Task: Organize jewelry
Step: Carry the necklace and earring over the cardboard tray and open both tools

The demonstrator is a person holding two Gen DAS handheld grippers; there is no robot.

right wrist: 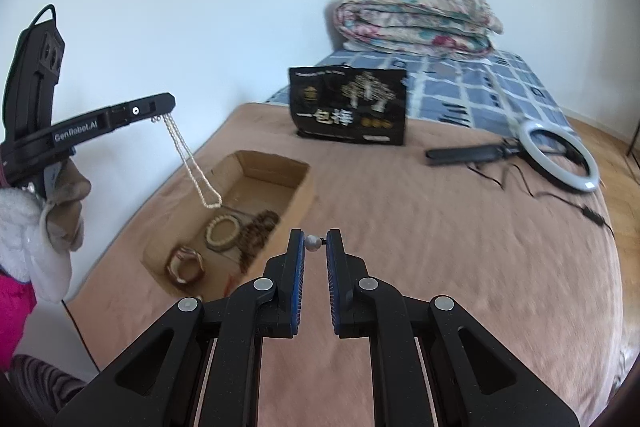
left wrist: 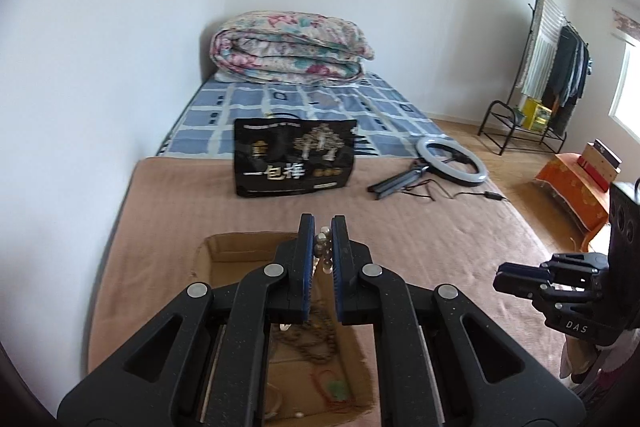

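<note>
left wrist view: your left gripper (left wrist: 322,227) has its fingers clenched on a pearl necklace (left wrist: 323,251), up above the cardboard box (left wrist: 224,247) on the bed

right wrist view: your right gripper (right wrist: 316,241) pinches one pearl (right wrist: 312,243); the necklace (right wrist: 192,163) dangles over the box (right wrist: 276,167)

black bag (left wrist: 295,157), ring light (left wrist: 451,163), folded quilt (left wrist: 292,47)
</note>
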